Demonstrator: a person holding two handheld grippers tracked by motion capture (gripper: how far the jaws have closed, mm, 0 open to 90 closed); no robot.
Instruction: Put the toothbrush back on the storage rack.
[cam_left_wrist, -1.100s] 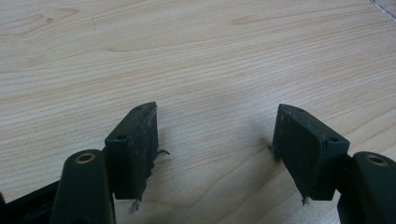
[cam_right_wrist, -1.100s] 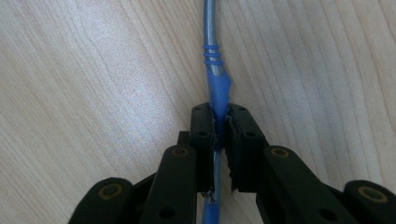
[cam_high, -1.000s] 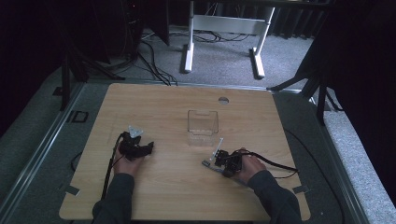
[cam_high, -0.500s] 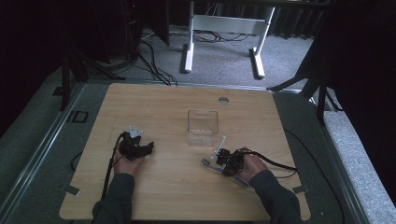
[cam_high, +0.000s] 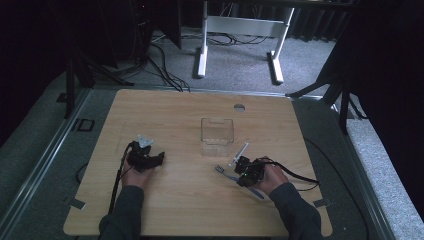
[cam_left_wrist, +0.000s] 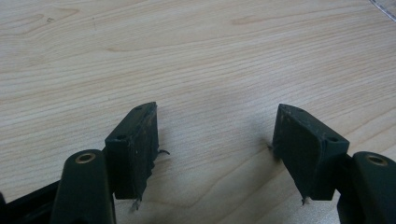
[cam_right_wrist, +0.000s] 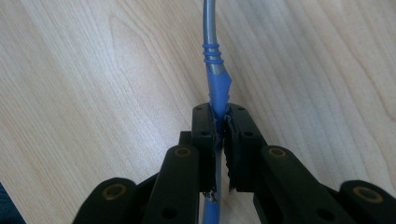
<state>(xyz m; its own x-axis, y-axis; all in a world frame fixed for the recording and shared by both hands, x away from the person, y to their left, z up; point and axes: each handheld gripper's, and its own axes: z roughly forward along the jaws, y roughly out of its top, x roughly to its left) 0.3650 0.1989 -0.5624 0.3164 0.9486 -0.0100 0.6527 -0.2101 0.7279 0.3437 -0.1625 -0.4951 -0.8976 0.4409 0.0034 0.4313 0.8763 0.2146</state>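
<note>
While its black jaws clench the slim blue-and-grey toothbrush (cam_right_wrist: 214, 79), the right gripper (cam_high: 246, 172) rests low on the pale wood-grain worktop (cam_high: 175, 115). The left gripper (cam_left_wrist: 215, 135) sits released, its blocky jaws spread apart.

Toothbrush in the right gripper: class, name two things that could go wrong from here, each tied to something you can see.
1. The right gripper pinches the blue and grey toothbrush on its narrow handle, so it might swivel or slip when lifted.
2. A white stick-like item lies between the toothbrush and the clear container; a low move toward the container could knock it. The left gripper rests open, too far away to help steady anything.
</note>
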